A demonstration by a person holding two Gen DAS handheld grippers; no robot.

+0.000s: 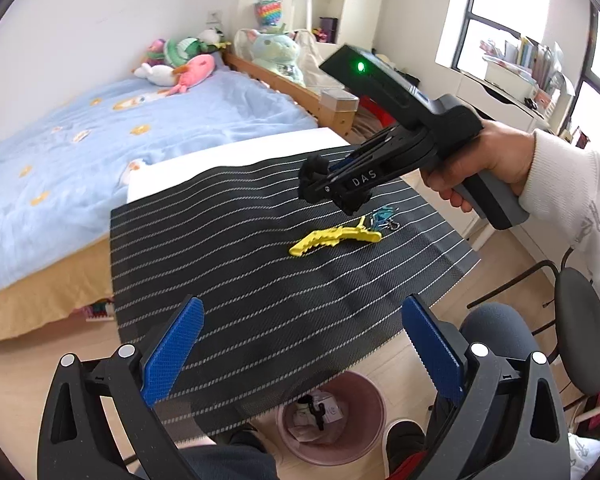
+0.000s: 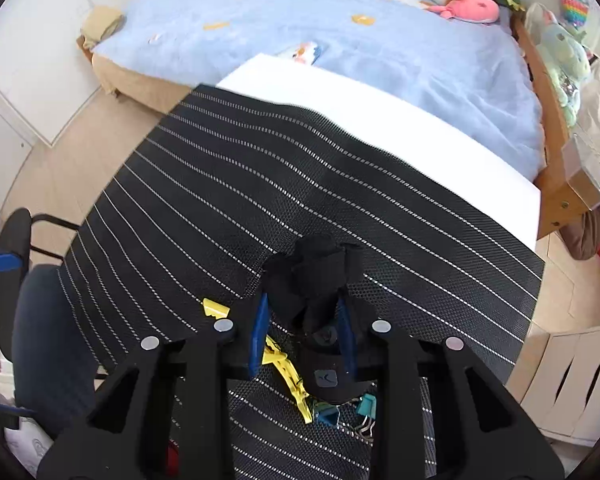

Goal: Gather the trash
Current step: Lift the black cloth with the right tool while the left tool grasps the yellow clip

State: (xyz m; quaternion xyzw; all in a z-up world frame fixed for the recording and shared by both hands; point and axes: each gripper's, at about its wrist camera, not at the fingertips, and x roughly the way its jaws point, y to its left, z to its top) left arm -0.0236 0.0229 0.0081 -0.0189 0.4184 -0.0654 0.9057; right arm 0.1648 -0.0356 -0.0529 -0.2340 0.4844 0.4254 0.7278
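Note:
A crumpled black cloth wad (image 2: 312, 276) sits between the blue pads of my right gripper (image 2: 304, 304), which is shut on it just above the striped black mat (image 2: 220, 184). From the left wrist view, the right gripper (image 1: 320, 188) is held by a hand in a white sleeve and hovers over the mat (image 1: 228, 248) with the black wad (image 1: 314, 168) at its tip. My left gripper (image 1: 300, 332) stands open over the mat's near edge, nothing between its blue pads (image 1: 176, 352). A pink waste bin (image 1: 374, 396) with paper scraps inside stands on the floor below that edge.
A yellow toothed clip (image 1: 332, 238) and teal binder clips (image 1: 380, 216) lie on the mat under the right gripper. The mat covers a white table (image 2: 340, 96) against a blue bed (image 1: 100, 140). A black stool (image 1: 580, 320) and the person's knee (image 1: 496, 328) are at the right.

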